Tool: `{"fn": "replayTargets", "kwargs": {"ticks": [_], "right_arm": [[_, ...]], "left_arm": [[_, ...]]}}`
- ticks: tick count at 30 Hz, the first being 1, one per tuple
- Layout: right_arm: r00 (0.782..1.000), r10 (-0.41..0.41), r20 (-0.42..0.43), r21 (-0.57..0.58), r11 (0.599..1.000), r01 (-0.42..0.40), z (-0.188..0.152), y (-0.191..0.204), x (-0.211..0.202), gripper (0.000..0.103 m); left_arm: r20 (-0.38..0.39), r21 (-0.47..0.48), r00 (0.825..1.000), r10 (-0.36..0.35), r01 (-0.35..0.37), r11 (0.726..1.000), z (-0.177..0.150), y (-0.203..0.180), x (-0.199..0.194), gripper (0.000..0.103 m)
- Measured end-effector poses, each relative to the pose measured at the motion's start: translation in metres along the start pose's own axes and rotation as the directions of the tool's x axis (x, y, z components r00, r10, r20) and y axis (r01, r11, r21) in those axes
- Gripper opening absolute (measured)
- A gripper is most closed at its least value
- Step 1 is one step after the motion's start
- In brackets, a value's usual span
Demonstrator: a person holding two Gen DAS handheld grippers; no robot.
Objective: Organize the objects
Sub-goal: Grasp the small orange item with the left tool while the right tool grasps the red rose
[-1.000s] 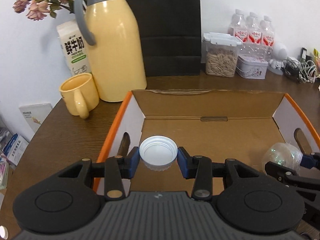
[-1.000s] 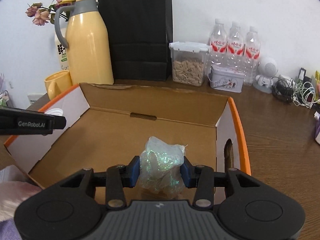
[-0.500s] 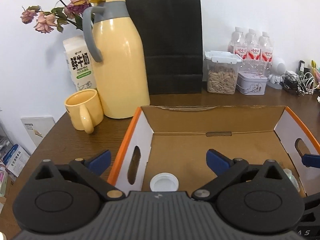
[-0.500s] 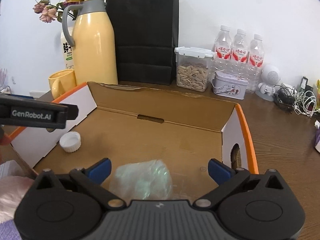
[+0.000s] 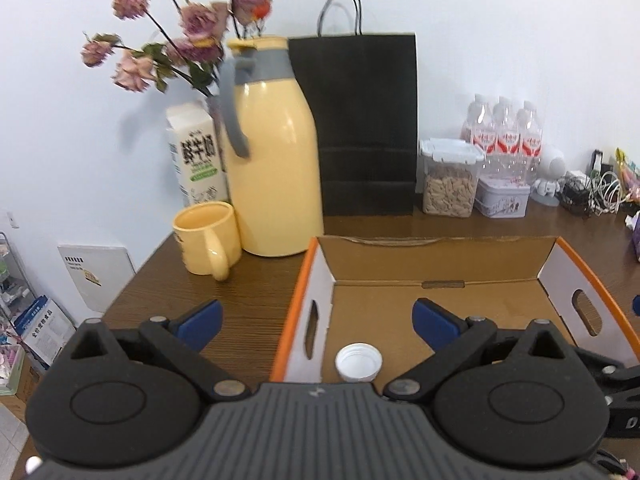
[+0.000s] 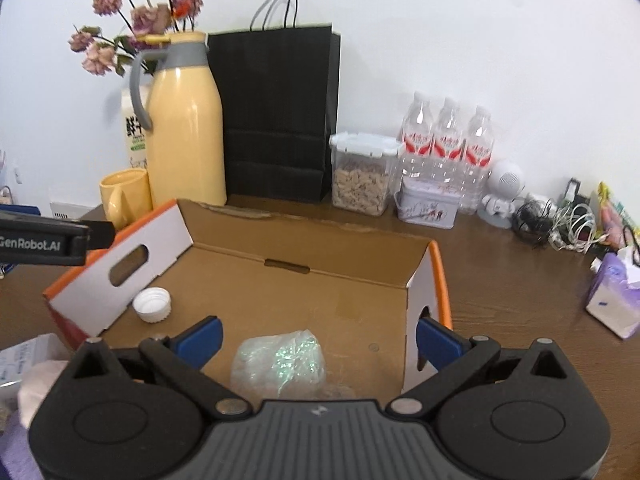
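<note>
Across the lower half of both views, brown wooden table point(image 5: 256, 280), bearing all items listed.

Cardboard box point(image 6: 304, 300): open-topped, orange edges, white end walls with handle slots; centre of the right wrist view, lower right of the left wrist view.

Black paper bag point(image 5: 366, 128): upright against the wall, upper centre, behind the box.

Yellow jug point(image 5: 276, 168): grey handle and collar, just left of the bag.

Dried flowers point(image 5: 180, 40): upper left, behind the jug.

Milk carton point(image 5: 196, 160): left of the jug, against the wall.

Left tongs point(image 5: 316, 318): bottom of the left wrist view, blue pads spread wide, nothing between them, raised over the box's left end wall.

Right tongs point(image 6: 318, 338): bottom of the right wrist view, likewise spread wide, gripping nothing.

Yellow mug point(image 5: 208, 238): in front of the carton, touching or just beside the jug.

Three water bottles point(image 6: 446, 140): right of centre, against the wall.

Clear snack tub point(image 6: 364, 174): right of the bag.

Small tin point(image 6: 426, 204): in front of the bottles.

Glittery plastic bundle point(image 6: 280, 360): on the box floor, lower centre of the right wrist view, between the spread pads and untouched.

White bottle cap point(image 5: 359, 362): open side up, on the box floor by the left end wall.
</note>
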State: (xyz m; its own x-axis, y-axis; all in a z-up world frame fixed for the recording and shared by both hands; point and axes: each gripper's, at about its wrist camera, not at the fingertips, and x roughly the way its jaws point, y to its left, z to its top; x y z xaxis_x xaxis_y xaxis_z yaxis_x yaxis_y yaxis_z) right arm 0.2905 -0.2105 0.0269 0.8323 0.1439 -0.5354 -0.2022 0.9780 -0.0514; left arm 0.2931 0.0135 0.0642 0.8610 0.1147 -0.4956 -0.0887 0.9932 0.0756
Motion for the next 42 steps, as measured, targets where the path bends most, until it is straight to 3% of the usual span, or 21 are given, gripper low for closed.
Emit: {"fn": "replayTargets", "kwargs": {"ticks": [8, 16, 31, 42], "right_arm": [[0.999, -0.008, 0.046, 0.008, 1.000, 0.007, -0.016, 0.005, -0.057, 0.103], [0.998, -0.007, 0.060, 0.015, 1.000, 0.006, -0.055, 0.006, -0.105, 0.103], [0.999, 0.034, 0.030, 0.024, 0.999, -0.035, -0.134, 0.030, -0.153, 0.103], [0.995, 0.102, 0.001, -0.019, 0.995, -0.102, -0.155, 0.076, -0.164, 0.103]], "left_arm": [[0.054, -0.015, 0.998, 0.025, -0.025, 1.000, -0.020, 0.036, -0.053, 0.103], [0.078, -0.009, 0.996, 0.051, -0.051, 0.999, -0.066, 0.074, -0.109, 0.103], [-0.026, -0.117, 0.993, 0.115, -0.117, 0.986, -0.166, 0.143, -0.167, 0.103], [-0.050, -0.061, 0.995, 0.090, -0.093, 0.994, -0.196, 0.146, -0.177, 0.103]]}}
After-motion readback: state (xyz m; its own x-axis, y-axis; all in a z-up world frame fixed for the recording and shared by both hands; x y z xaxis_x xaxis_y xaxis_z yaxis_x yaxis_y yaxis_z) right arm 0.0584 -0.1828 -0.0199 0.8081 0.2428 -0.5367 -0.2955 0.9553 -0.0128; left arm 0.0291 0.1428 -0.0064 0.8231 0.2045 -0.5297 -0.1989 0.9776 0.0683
